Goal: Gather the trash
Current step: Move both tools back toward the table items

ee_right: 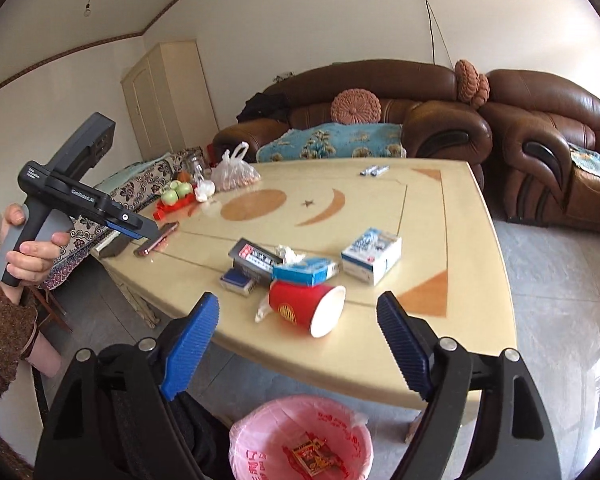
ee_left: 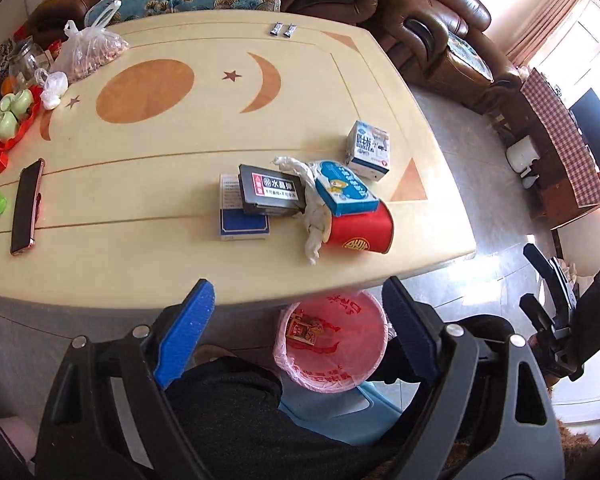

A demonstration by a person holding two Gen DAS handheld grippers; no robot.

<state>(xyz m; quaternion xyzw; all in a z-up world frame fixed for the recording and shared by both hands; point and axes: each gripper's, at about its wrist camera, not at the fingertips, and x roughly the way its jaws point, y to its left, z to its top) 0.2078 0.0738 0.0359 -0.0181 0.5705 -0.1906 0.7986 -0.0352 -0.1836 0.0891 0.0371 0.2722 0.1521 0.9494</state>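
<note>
A trash pile lies near the table's front edge: a red paper cup (ee_left: 362, 232) (ee_right: 306, 309) on its side, a crumpled white tissue (ee_left: 314, 208), a light blue carton (ee_left: 346, 189) (ee_right: 304, 270), a black box (ee_left: 270, 194) (ee_right: 254, 258), a blue-and-white pack (ee_left: 242, 216) and a white-blue carton (ee_left: 368, 150) (ee_right: 372, 254). A bin with a pink bag (ee_left: 332, 344) (ee_right: 300, 438) stands on the floor below, holding a colourful wrapper. My left gripper (ee_left: 298, 328) is open and empty above the bin. My right gripper (ee_right: 298, 344) is open and empty before the cup.
The cream table (ee_left: 160, 148) also bears a phone (ee_left: 26, 206), a bag of nuts (ee_left: 90, 54), a red tray with green fruit (ee_left: 10, 120), a jar and two small wrappers (ee_left: 282, 30). Brown sofas (ee_right: 420, 120) stand behind. A wooden unit (ee_left: 560, 160) is at right.
</note>
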